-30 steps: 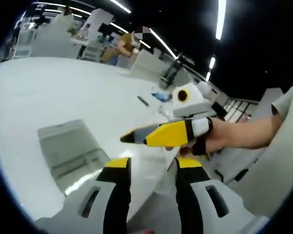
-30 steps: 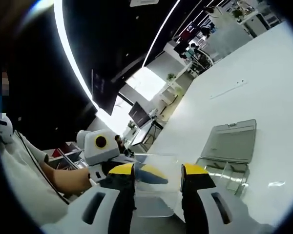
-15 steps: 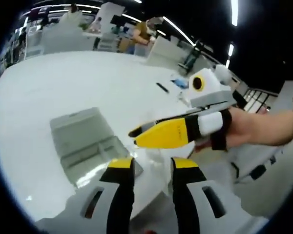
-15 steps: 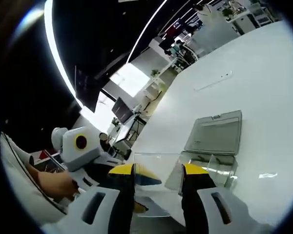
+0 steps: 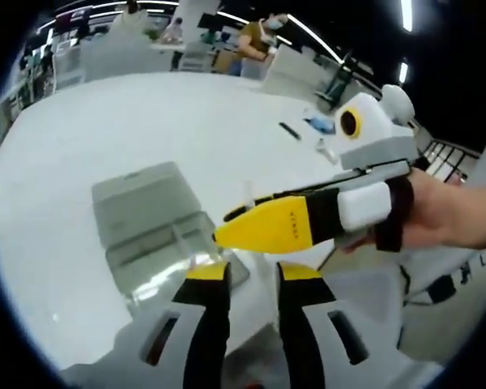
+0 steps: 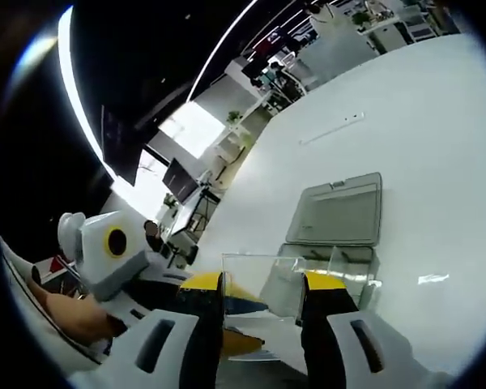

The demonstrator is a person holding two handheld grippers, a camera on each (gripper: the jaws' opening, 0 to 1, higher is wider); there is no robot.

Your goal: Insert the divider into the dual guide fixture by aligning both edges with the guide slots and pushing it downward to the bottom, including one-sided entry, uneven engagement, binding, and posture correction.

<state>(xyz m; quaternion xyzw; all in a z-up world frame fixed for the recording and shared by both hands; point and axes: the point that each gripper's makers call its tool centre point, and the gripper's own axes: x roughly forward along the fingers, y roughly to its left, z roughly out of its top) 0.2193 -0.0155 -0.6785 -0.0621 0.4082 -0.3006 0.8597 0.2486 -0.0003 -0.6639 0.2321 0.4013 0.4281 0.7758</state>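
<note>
While the right gripper (image 6: 262, 290) clamps the clear divider (image 6: 263, 284), the left gripper (image 5: 253, 274), seemingly slightly open, hovers near the fixture (image 5: 150, 227).

Yellow-and-black gripper (image 5: 241, 271), clear divider (image 6: 263, 284), grey fixture (image 5: 154, 223), white table (image 5: 89, 121).

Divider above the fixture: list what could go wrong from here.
1. The clear divider is held between the right gripper jaws short of the fixture; one edge may enter a slot first and bind.
2. The left gripper hovers by the fixture's near edge and could knock it.
</note>
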